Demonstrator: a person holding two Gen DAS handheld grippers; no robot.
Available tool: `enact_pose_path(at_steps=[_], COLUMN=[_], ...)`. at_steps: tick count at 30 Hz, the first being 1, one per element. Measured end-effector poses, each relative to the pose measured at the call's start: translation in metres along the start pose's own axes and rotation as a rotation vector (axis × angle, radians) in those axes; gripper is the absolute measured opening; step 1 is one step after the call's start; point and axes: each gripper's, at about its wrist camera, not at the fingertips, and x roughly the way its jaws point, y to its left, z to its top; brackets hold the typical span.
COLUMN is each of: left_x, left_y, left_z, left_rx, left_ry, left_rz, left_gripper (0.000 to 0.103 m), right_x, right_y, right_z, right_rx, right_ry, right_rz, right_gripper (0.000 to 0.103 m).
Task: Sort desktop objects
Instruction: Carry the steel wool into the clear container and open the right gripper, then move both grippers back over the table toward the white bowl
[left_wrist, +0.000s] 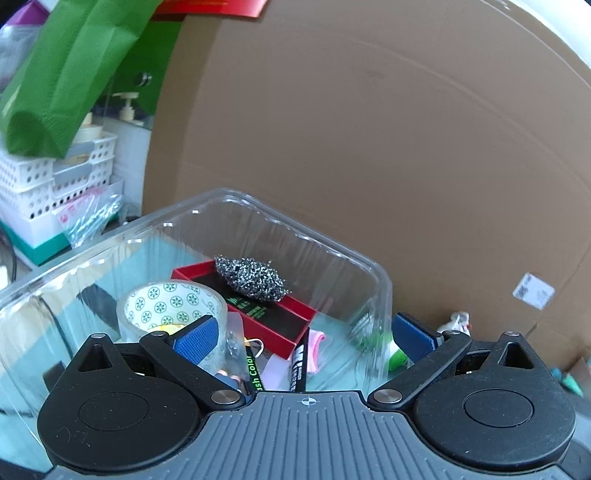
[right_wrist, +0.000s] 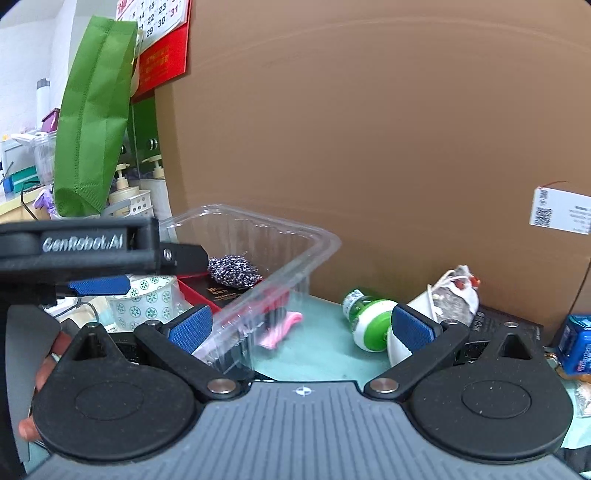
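Right hand-held gripper is wide open, nothing between its pads. Left hand-held gripper is also spread wide and grips nothing; its left pad sits over the clear plastic bin, its right pad outside the bin wall. In the right wrist view the left hand-held gripper enters from the left, above the tape roll.

Already in the bin: steel wool scrubber resting on a red box, tape roll just ahead of the left pad, plus a binder clip and some packets lower down, too cluttered to tell.

Still loose on the table, judging from the layout: green-and-white bottle lying on its side, just left of the right gripper's right pad; a drawstring pouch beyond that pad on a dark box; a blue pack far right. A pink item shows through the bin's near wall, unclear if inside or behind.

Step in hand looks like the reach for the next loose item, probably the bottle as the nearest.

To do it well:
- shift right so the bottle is centred between the pads, not beside one
- grip across the body, not the round cap, since it may roll
- keep the left pad off the bin corner; the thin plastic will slide if nudged
- left gripper could steady the bin rim
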Motion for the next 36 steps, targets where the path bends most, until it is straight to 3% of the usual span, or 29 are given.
enact_pose_path(at_steps=[5, 8, 17, 23, 27, 35, 36], left_x=[0.000, 0.005, 0.009, -0.015, -0.044, -0.064, -0.066], left_y=[-0.006, -0.010, -0.036, -0.053, -0.065, -0.097, -0.104], left_z=[0.000, -0.001, -0.011, -0.021, -0.039, -0.100, -0.109], left_rx=[-0.015, -0.004, 0.043, 0.057, 0.114, 0.249, 0.286], left_ry=[-0.005, 0.038, 0.064, -0.032, -0.111, -0.024, -0.047], left_rz=[0.052, 0.035, 0.011, 0.054, 0.034, -0.071, -0.040], left_gripper=[0.103, 0.103, 0.103, 0.103, 0.103, 0.103, 0.103], right_x=[-0.010, -0.014, -0.030, -0.049, -0.066, -0.100, -0.104], right_y=[-0.012, -0.017, -0.029, -0.037, -0.042, -0.055, -0.059], right_z=[-0.004, -0.003, -0.008, -0.011, -0.020, -0.057, -0.063], right_rx=[0.006, 0.025, 0.039, 0.049, 0.059, 0.065, 0.063], right_ry=[-0.013, -0.020, -0.025, -0.036, -0.035, 0.009, 0.015], right_rz=[-0.003, 0.000, -0.010, -0.016, -0.007, -0.039, -0.057], right_gripper=[0.103, 0.103, 0.103, 0.103, 0.103, 0.103, 0.103])
